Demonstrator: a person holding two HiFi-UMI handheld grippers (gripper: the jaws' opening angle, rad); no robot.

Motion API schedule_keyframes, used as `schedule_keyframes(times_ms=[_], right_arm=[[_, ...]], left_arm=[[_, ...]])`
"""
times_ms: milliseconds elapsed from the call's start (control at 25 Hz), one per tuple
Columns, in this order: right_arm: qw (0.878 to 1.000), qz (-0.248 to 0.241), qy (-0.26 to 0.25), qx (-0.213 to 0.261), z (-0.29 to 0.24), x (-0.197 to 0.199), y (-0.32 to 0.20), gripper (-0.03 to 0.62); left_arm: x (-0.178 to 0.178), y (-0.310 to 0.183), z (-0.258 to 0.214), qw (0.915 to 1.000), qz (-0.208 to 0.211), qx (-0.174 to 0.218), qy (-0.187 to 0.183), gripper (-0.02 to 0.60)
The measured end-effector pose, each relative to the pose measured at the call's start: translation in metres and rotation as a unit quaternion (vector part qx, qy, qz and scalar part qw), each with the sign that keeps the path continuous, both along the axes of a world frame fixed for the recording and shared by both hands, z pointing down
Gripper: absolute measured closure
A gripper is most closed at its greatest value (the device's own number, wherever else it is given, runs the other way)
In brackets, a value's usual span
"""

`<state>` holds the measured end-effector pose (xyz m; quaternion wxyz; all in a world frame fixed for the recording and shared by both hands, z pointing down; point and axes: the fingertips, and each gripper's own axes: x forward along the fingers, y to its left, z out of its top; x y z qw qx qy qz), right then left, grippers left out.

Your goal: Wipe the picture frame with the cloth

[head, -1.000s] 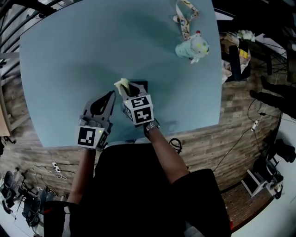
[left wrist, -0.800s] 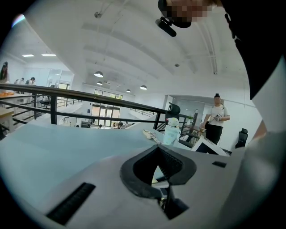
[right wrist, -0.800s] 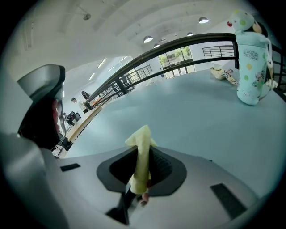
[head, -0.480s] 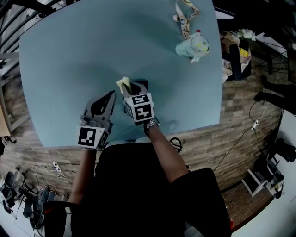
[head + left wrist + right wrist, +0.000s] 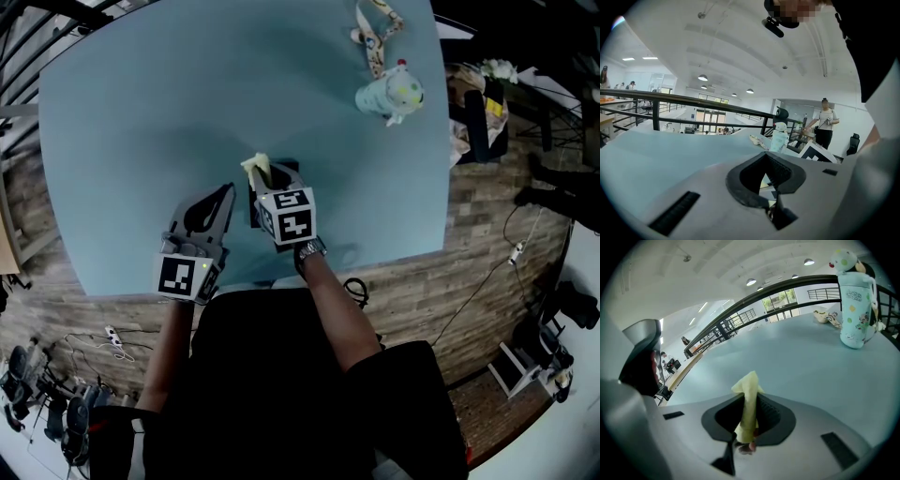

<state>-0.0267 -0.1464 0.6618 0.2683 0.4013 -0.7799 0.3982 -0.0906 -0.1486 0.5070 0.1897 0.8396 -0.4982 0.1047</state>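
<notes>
We wear a black top (image 5: 281,375) whose sleeves end above the elbow, and a wristwatch (image 5: 309,251) on the right wrist. Our left tool (image 5: 223,195) and right tool (image 5: 266,178) share one build: pale grey shells that taper to a point, lined with black ridged pads (image 5: 790,176) framing a spade-shaped opening. Narrow dark slots (image 5: 675,213) are sunk into each shell. Each tool carries a white cube (image 5: 184,276) printed with black square markers, and a small greenish dot shows on the left one.

The pale yellow cloth (image 5: 749,404), bunched into a narrow upright strip, is clamped between the jaws of the right hand-held gripper (image 5: 269,180), over the dark picture frame (image 5: 292,170) lying on the worktop (image 5: 141,112).
</notes>
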Motion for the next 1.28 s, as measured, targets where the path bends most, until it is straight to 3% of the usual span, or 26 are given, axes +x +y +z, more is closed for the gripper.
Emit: schedule_keyframes(times_ms=[160,400,1280], right_arm=[[1.000,0.011,0.002,-0.002,0.000,0.008,-0.001,0.536],[1.000,0.029,0.009,-0.002,0.001,0.023,-0.003,0.536],[0.995,0.095,0.021,-0.002,0.000,0.076,-0.008,0.536]], left_arm=[[0.003,-0.003,-0.005,0.9998,0.003,0.015,0.011,0.584],[0.005,0.001,-0.002,1.0000,0.005,0.000,0.006,0.584],[0.019,0.007,-0.004,0.9997,0.023,0.002,0.008,0.584]])
